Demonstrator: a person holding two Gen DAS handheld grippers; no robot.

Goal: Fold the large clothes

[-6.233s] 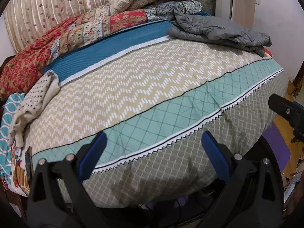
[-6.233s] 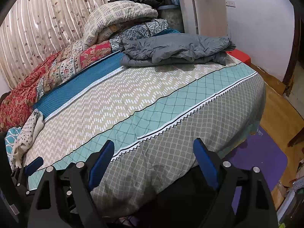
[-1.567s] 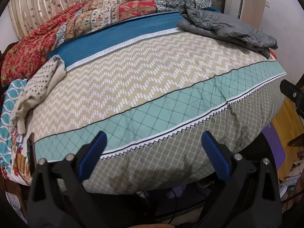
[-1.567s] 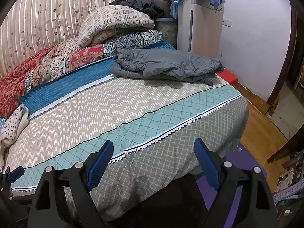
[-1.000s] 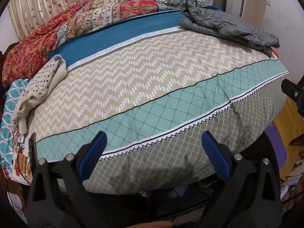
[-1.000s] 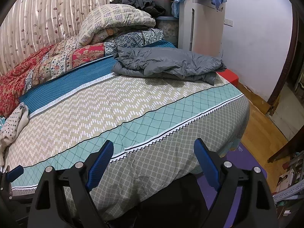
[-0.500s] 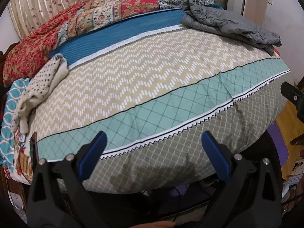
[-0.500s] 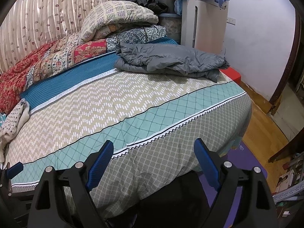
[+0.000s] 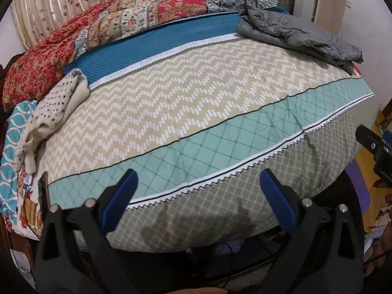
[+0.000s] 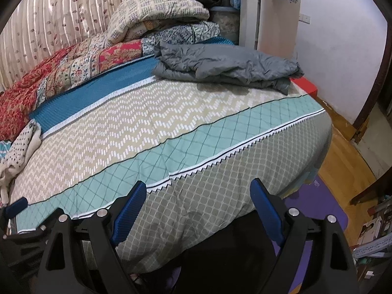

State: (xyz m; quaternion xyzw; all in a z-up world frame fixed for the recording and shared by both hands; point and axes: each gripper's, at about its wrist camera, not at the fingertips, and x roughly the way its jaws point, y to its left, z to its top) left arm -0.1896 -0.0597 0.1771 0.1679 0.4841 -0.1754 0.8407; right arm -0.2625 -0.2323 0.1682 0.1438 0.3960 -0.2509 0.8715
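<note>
Both claws, left claw and right claw, hang spread and empty at the bed's near edge; the crumpled grey jacket at its far corner lies unfolded.

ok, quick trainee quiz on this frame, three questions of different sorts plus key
1. True or false: the grey jacket lies at the far side of the bed, with neither gripper touching it.
2. Multiple choice: what is between the jaws of the right gripper? A) a sleeve B) the dotted cloth C) nothing
3. Fill in: the dotted cloth lies near the bed's ___ edge, as seen in the left wrist view.

Key
1. True. It sits crumpled far beyond the jaws.
2. C. The jaws stand apart over the bed's near edge, as do those of the left gripper.
3. Left.
</note>
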